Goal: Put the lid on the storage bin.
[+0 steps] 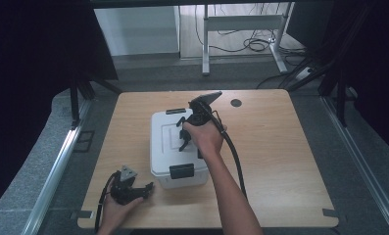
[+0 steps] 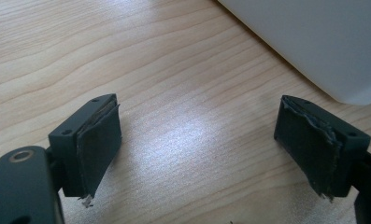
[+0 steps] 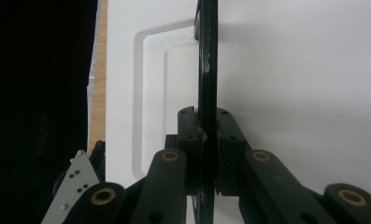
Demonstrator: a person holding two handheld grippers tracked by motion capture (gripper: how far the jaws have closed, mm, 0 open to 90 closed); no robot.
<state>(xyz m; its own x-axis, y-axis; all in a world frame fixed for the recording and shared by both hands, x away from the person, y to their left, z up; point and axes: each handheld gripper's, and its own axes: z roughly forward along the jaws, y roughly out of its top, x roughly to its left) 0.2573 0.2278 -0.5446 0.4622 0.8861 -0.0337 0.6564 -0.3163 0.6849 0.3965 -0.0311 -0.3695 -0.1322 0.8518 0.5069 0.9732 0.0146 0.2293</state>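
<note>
A white lidded box (image 1: 165, 152) stands in the middle of the wooden table (image 1: 280, 147). A thin black handle (image 3: 207, 60) stands up from its lid (image 3: 290, 70), seen edge-on in the right gripper view. My right gripper (image 3: 207, 135) is over the lid, its pads pressed on both sides of that handle. In the high view the right gripper (image 1: 184, 139) points down onto the lid. My left gripper (image 1: 148, 187) lies low at the table's near left, beside the box's corner (image 2: 323, 42). That left gripper (image 2: 197, 140) is open, with bare wood between its pads.
Black latches (image 1: 181, 170) sit on the box's near and far ends. The right gripper's cable (image 1: 236, 156) trails over the table to the right of the box. A dark round hole (image 1: 236, 103) is near the far edge. A desk frame (image 1: 241, 29) stands beyond the table.
</note>
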